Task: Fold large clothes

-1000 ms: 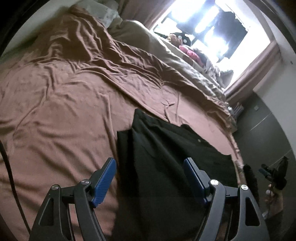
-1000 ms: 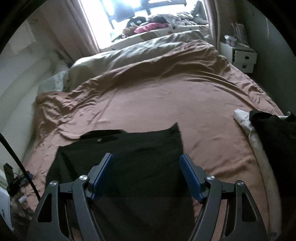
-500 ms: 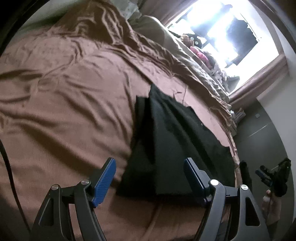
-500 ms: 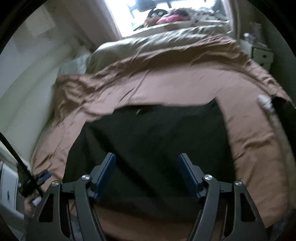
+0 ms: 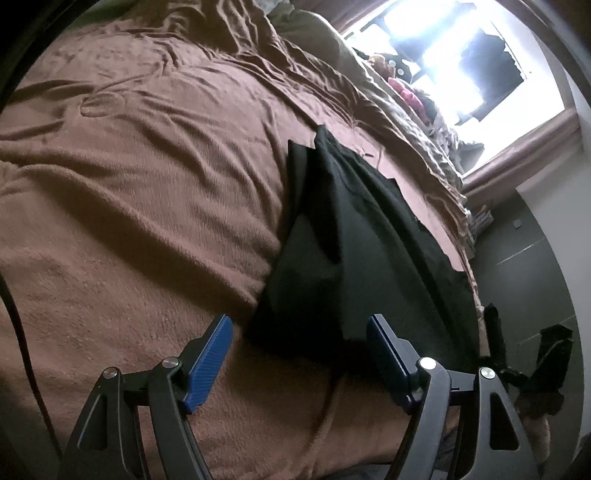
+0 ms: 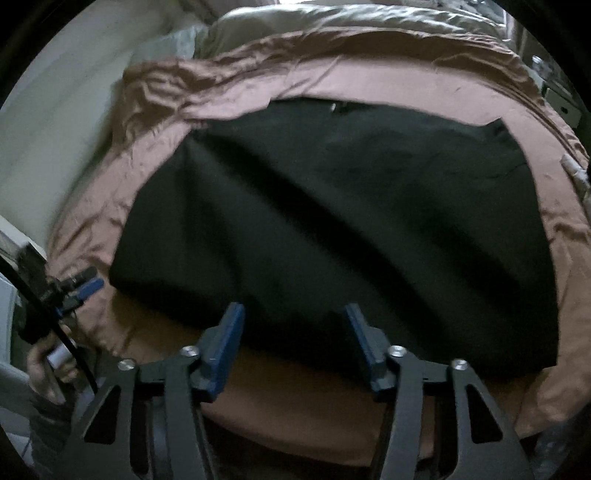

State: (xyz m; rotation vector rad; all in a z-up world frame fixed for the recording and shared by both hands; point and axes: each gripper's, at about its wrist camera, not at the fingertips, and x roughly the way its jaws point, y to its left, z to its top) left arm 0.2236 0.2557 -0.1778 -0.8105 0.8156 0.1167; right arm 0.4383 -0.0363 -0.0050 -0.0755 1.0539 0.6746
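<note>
A large black garment (image 5: 354, 254) lies flat on the brown bed cover (image 5: 147, 206), part folded, its near hem close to the bed's front edge. My left gripper (image 5: 299, 336) is open and empty, low over the cover at the garment's near left corner. In the right wrist view the garment (image 6: 351, 221) spreads wide across the bed. My right gripper (image 6: 293, 325) is open and empty, its blue pads (image 6: 231, 332) straddling the near hem. The left gripper also shows at the left edge of the right wrist view (image 6: 79, 286).
A beige duvet (image 6: 351, 22) is bunched at the far side below a bright window (image 5: 461, 55). White cloth (image 6: 574, 171) lies at the bed's right edge. A white nightstand (image 6: 561, 103) stands far right. A dark wall (image 5: 532, 266) is to the right of the bed.
Both grippers have dropped lower and pulled back toward the bed's front edge, from above the garment to its near hem. Both stay open. The garment lies as before.
</note>
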